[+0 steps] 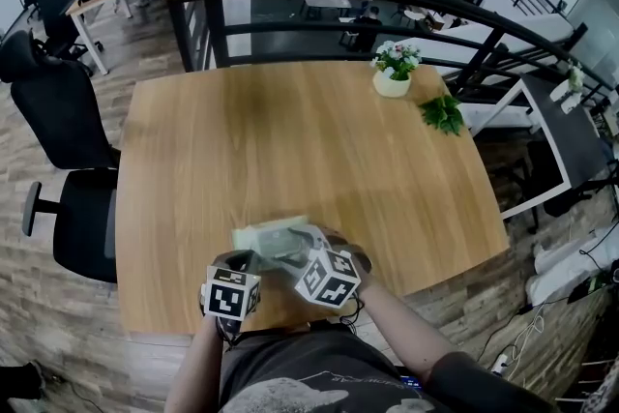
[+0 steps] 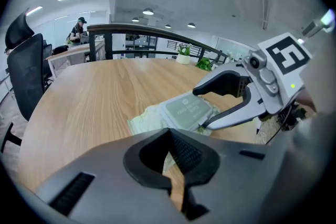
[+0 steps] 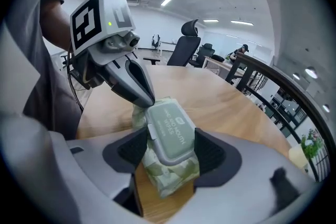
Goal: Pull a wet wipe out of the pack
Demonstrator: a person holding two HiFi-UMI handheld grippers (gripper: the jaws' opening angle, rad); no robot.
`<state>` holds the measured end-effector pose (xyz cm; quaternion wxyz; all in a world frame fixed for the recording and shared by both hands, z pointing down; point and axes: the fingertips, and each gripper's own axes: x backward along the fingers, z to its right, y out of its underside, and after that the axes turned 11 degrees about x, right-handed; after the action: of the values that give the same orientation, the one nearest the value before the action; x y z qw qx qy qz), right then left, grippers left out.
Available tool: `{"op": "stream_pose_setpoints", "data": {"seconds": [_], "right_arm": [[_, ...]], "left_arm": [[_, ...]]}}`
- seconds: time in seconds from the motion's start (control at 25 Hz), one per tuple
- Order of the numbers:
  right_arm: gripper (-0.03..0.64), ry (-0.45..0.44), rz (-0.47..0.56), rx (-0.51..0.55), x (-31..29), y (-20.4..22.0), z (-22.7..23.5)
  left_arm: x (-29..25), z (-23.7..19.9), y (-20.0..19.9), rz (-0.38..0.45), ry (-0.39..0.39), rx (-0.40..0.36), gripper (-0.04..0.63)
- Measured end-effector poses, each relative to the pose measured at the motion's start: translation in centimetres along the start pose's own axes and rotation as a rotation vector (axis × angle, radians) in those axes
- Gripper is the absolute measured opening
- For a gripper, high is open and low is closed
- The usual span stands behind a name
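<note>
Well left of the pack of wet wipes (image 1: 276, 240), off the table's edge, stands 1 black office chair (image 1: 58, 131). The pack lies flat on the wooden table (image 1: 290, 140), near the edge closest to the person, with its grey lid up and closed.

At the pack's left end is the left gripper (image 2: 170, 136). Its 2 jaws are pressed together and their tip rests against the pack's corner. Whether any wrapper is nipped between them cannot be told.

At the pack's right end is the right gripper (image 3: 169, 150). Its 2 jaws stand wide apart, 1 pad just beside each long side, and the pack lies between them unsqueezed.

Far behind the pack and to its right sit 1 white flower pot (image 1: 393, 77) and 1 green sprig (image 1: 443, 114).
</note>
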<state>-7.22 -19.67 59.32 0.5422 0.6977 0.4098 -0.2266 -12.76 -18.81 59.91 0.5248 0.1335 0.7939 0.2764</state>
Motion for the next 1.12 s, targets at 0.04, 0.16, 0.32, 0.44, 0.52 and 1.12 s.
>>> {"op": "stream_pose_setpoints", "data": {"seconds": [0.04, 0.16, 0.32, 0.44, 0.52, 1.12], "right_arm": [[0.267, -0.002, 0.001, 0.013, -0.07, -0.09, 0.02], [0.265, -0.020, 0.014, 0.029, -0.20, -0.17, 0.00], [0.265, -0.060, 0.033, -0.011, -0.46, 0.12, 0.00], [0.262, -0.093, 0.038, -0.044, -0.46, 0.21, 0.09], [0.259, -0.115, 0.040, -0.060, -0.49, 0.17, 0.16], [0.245, -0.228, 0.014, -0.117, -0.52, 0.32, 0.14]], "left_arm": [[0.02, -0.02, 0.01, -0.002, 0.001, 0.000, 0.012], [0.05, 0.01, 0.06, -0.006, -0.003, -0.004, 0.012], [-0.10, 0.06, 0.13, -0.003, -0.016, -0.012, 0.012], [-0.15, 0.03, 0.13, -0.005, -0.018, -0.010, 0.012], [-0.11, -0.04, 0.08, -0.002, -0.018, -0.006, 0.012], [-0.28, 0.01, 0.15, -0.024, -0.039, -0.055, 0.011]]}}
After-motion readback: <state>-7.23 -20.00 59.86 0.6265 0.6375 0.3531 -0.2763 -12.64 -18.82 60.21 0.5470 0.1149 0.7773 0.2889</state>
